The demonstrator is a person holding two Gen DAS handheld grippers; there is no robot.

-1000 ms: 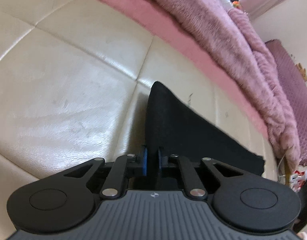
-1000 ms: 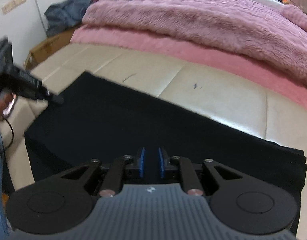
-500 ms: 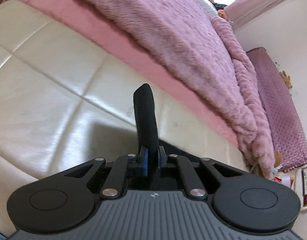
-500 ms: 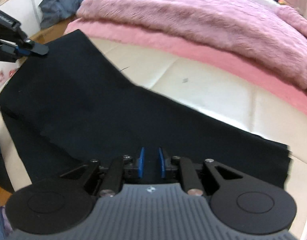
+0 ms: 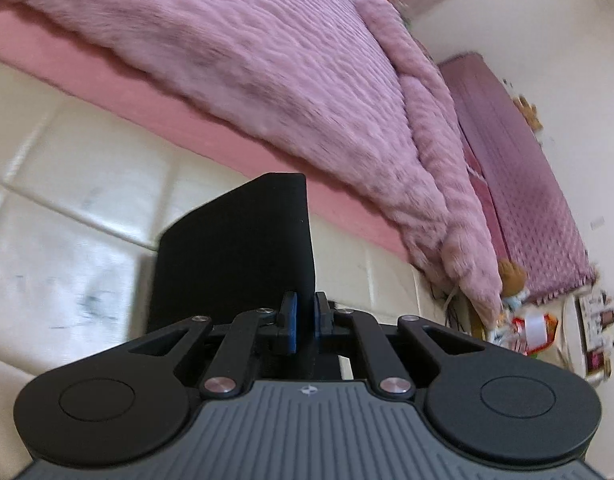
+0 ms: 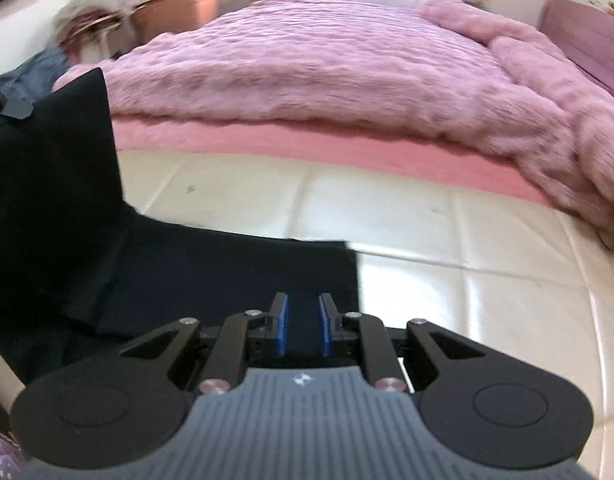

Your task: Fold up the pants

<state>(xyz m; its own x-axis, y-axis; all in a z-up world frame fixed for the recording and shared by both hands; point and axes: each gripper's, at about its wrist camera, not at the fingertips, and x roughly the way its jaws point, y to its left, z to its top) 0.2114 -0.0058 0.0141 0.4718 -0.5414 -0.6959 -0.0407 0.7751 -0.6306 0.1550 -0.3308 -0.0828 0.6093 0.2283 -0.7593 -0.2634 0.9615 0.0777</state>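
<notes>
Fabric is up in the air now: the black pants (image 5: 235, 248) are being carried over by the left gripper (image 5: 303, 322), its blue pads clamped on a raised end that stands upright like a flap where a second ago it lay low against the cream bench (image 5: 67, 184). Seen from the right wrist, that lifted end (image 6: 51, 160) has swung up and rightward above the half still lying flat at the near edge of the bench (image 6: 447, 280), beside the pink blanket (image 6: 327, 68). The right gripper (image 6: 303, 330) is held over the flat portion, its pads parted wider than before; whether cloth is pinched between them cannot be told. A fold across the middle is judged to be under way, with the raised end not yet laid down.
</notes>
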